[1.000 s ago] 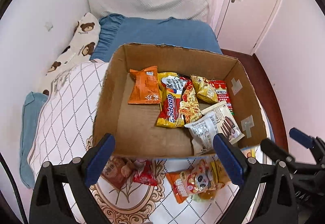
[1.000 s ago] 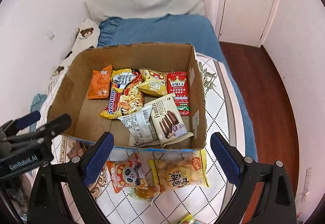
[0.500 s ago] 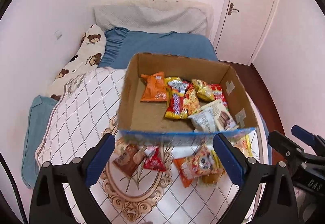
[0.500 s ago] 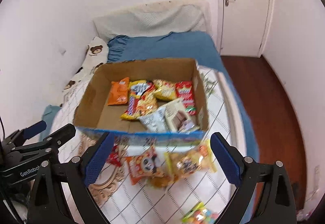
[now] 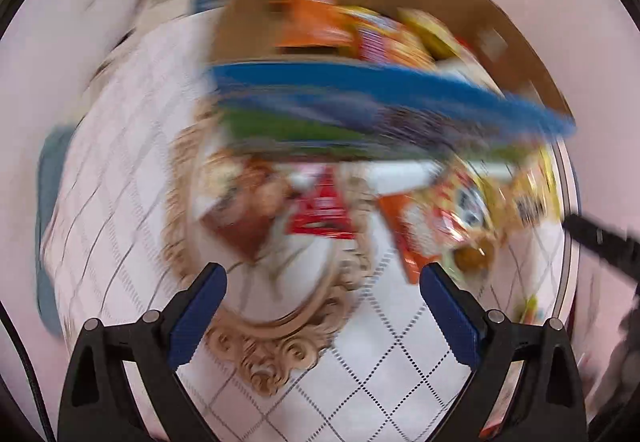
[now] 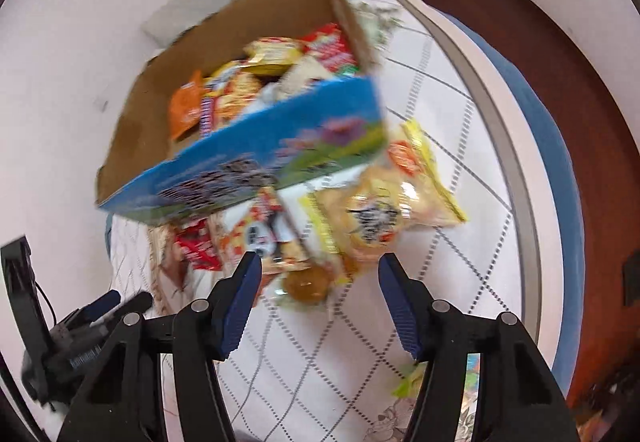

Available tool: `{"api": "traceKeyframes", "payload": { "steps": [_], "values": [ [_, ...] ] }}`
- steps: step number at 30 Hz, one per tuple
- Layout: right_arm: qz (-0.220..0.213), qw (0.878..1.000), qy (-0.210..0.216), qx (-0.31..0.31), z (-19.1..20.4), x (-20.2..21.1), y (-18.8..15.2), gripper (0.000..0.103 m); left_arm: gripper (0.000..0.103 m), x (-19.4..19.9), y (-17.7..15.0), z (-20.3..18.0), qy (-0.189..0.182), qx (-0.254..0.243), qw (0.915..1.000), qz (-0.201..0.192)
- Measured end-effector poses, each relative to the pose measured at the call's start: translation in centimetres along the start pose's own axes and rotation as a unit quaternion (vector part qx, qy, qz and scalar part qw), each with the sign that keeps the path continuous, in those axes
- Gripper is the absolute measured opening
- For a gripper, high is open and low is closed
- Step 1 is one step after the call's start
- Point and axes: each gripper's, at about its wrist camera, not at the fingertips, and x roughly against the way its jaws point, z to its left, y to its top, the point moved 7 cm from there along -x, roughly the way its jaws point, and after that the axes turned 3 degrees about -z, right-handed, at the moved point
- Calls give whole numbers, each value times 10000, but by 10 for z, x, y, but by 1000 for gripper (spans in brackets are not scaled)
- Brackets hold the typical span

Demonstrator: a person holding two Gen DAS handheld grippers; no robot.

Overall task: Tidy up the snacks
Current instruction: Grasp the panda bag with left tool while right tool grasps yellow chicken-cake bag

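Right gripper (image 6: 320,266) pointing steeply down at the loose snacks on the quilt (image 6: 440,113). Jaws part-way apart, having just been closing, and clamped on nothing. A round brown snack (image 6: 308,282) just ahead at 12 o'clock, showing in the gap between the tips. Hard to say, with the blur, whether already level with the pads or lying below them.

Panda bag (image 6: 256,234) at 11 o'clock, touching the brown snack. Yellow bag (image 6: 384,209) at 1 o'clock, long axis roughly from 8 to 2, near end overlapping the panda bag. Red packet (image 6: 196,246) out at 10 o'clock. Box (image 6: 248,161) beyond them all at 11 to 12, blue front wall facing the jaws, several packets already inside, loose bags tucked against its foot.

Left gripper (image 5: 323,274) with jaws wide apart and empty, over bare quilt and its gold scroll pattern. In that badly smeared view, red packet (image 5: 324,205) at 12 o'clock, a brown packet (image 5: 244,222) at 11, panda bag (image 5: 440,217) at 1 to 2.

Probably so: right hand nearer the brown snack, panda bag and yellow bag; left hand nearer the red and brown packets. Main obstacle for any lift into the box likely the blue wall, standing between jaws and interior. Also the overlap of bags, risking two dragged together. A green packet (image 6: 412,382) at 4 o'clock by the right finger, clear of the path.
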Motion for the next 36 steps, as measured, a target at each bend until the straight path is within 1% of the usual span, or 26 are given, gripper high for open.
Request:
{"api": "traceKeyframes", "payload": {
  "steps": [1, 2, 3, 4, 5, 6, 7, 9, 12, 13, 14, 16, 17, 19, 21, 22, 25, 26, 28, 29, 30, 32, 33, 34, 35, 36],
  "values": [
    [21, 10000, -29, -56, -6, -2, 0, 65, 99, -4, 3, -10, -1, -257, 9997, -1],
    [35, 9999, -65, -110, -12, -5, 1, 65, 99, -11, 7, -26, -17, -654, 9979, 19],
    [43, 9999, -70, -142, -18, -5, 2, 65, 99, -19, 10, -43, -16, -1073, 9942, 47],
    [61, 9998, -75, -169, -22, -5, 2, 65, 99, -23, 12, -52, -28, -1312, 9913, 68],
    [70, 9997, -93, -214, -26, -7, 2, 65, 99, -29, 15, -65, -16, -1693, 9855, 91],
    [87, 9996, -92, -266, -30, -8, 2, 65, 99, -34, 17, -72, 32, -1939, 9810, 91],
    [106, 9994, -56, -323, -33, -9, 3, 65, 99, -41, 18, -83, 85, -2318, 9726, 127],
    [117, 9987, 4, -490, -40, -12, 5, 65, 99, -52, 21, -99, 95, -2806, 9596, 191],
    [154, 9971, 126, -734, -49, -22, 10, 65, 98, -64, 24, -115, -43, -3168, 9480, 295],
    [178, 9964, 174, -813, -49, -27, 11, 65, 93, -65, 26, -120, -87, -3211, 9466, 261],
    [219, 9951, 220, -935, -51, -34, 13, 65, 90, -66, 26, -126, -202, -3255, 9450, 239],
    [274, 9925, 344, -1144, -53, -47, 16, 65, 62, -69, 22, -134, -437, -3159, 9470, 374],
    [300, 9911, 338, -1249, -55, -55, 18, 65, 61, -71, 19, -135, -461, -3040, 9505, 450],
    [300, 9880, 421, -1454, -57, -69, 21, 65, 60, -71, 17, -133, -411, -2773, 9589, 436],
    [351, 9890, 347, -1392, -56, -83, 25, 64, 60, -72, 14, -123, -457, -2274, 9713, 518],
    [341, 9904, 304, -1303, -55, -86, 26, 57, 60, -73, 11, -115, -501, -1860, 9792, 642],
    [372, 9960, 129, -808, -49, -89, 27, 46, 60, -75, 2, -86, -435, -916, 9901, 968],
    [419, 9972, 62, -620, -47, -88, 27, 43, 60, -76, -5, -73, -437, -550, 9915, 1093],
    [478, 9986, -43, -203, -42, -82, 26, 33, 60, -74, -17, -56, -613, 106, 9903, 1240],
    [608, 9979, -129, 169, -38, -79, 23, 31, 60, -74, -22, -51, -643, 288, 9894, 1270],
    [664, 9969, -219, 365, -37, -76, 23, 28, 60, -73, -26, -47, -680, 426, 9884, 1289],
    [866, 9904, -523, 945, -34, -69, 18, 28, 60, -71, -35, -38, -704, 688, 9867, 1290],
    [934, 9886, -604, 1016, -36, -65, 16, 28, 60, -70, -39, -36, -716, 756, 9861, 1293],
    [884, 9909, -528, 866, -39, -60, 17, 29, 60, -70, -42, -34, -748, 839, 9852, 1292],
    [774, 9954, -319, 470, -44, -55, 21, 31, 60, -71, -44, -31, -774, 945, 9843, 1277],
    [718, 9972, -176, 86, -50, -54, 23, 44, 62, -71, -42, -30, -796, 1018, 9833, 1280]
  ]
}}
